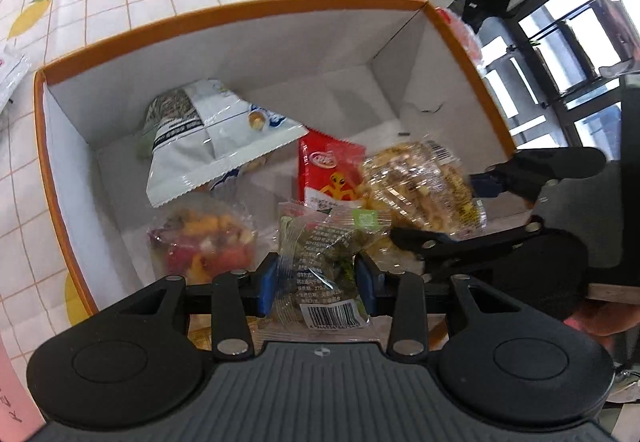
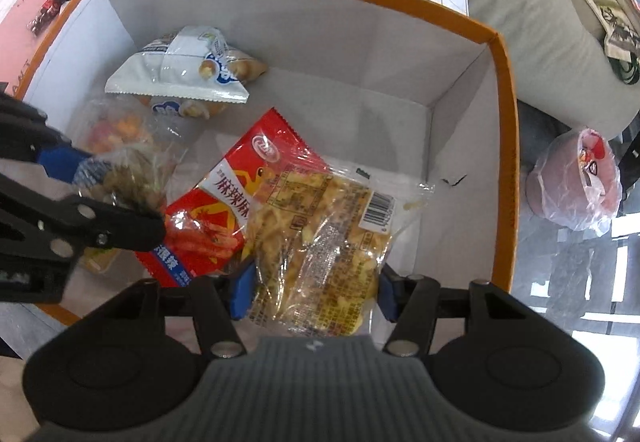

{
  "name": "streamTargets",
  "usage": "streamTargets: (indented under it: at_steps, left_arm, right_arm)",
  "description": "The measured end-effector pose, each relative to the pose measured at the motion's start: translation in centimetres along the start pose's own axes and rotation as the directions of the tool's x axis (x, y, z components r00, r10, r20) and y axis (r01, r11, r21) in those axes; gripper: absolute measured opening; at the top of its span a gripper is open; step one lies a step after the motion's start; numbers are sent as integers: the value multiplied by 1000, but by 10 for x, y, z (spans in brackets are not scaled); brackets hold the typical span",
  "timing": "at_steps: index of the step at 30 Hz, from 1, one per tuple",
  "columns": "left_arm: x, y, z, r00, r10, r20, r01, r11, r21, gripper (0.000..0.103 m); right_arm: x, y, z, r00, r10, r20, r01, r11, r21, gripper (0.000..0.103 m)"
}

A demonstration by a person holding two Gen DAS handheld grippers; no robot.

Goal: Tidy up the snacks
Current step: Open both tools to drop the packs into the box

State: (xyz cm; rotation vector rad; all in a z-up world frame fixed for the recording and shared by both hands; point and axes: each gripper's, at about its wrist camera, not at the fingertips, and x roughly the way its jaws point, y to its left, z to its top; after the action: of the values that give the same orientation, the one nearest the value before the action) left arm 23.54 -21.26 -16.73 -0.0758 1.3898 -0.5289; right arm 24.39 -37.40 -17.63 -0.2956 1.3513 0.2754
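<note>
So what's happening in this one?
A person is packing snacks into an orange-rimmed box. The left tongs grip a clear green-label packet; the right tongs grip a clear packet of yellow snacks. Both hang over the box, where a red packet and a white bag already lie.

The orange-rimmed white cardboard box (image 1: 256,8) is viewed steeply from above and at close range by both wrist cameras, one from each side; its interior and the red snack packet (image 2: 236,178) are shared.
</note>
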Motion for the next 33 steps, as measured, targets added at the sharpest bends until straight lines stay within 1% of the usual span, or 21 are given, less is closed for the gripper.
streamTargets:
  at_steps: [3,5,7,8,10,15,16,18,20,25,33]
  left_arm:
    - [1,2,-2,1000,-6,-9,6,1000,-6,46]
    - [1,1,-2,1000,2,-9,-2,1000,1,48]
    - [0,-1,-1,1000,14,-2,-14,1000,11,57]
    - [-1,-2,-1,1000,18,1,-18,1000,16,59]
    - [-1,-4,1,1000,26,2,-26,999,22,68]
    - [-6,-9,1,1000,25,13,-25,999,29,76]
    - [-8,-10,0,1000,25,17,-26,999,33,77]
    - [-12,-14,0,999,31,23,-32,999,44,77]
    - [-16,-16,0,999,33,26,-34,998,52,77]
    - [-27,-21,-2,999,30,43,-33,997,63,78]
    - [-55,-27,-11,995,43,86,-51,994,93,78]
  right_arm:
    - [2,-1,1,1000,-2,-3,2,1000,-4,58]
    - [2,0,1,1000,-3,-7,3,1000,-4,58]
    - [1,0,0,1000,-2,-8,2,1000,-5,58]
    - [1,0,0,1000,-4,-8,4,1000,-6,59]
    - [1,0,1,1000,-5,-11,5,1000,-7,61]
    - [-1,3,2,1000,-21,-13,21,1000,-5,66]
    - [-2,4,2,1000,-26,-14,26,1000,-5,67]
    - [-4,4,2,999,-34,-13,34,999,-3,73]
    - [-5,5,3,999,-47,-9,47,999,-1,77]
    - [-13,7,3,999,-53,2,53,999,5,82]
    - [-35,14,-5,995,-91,28,91,996,1,87]
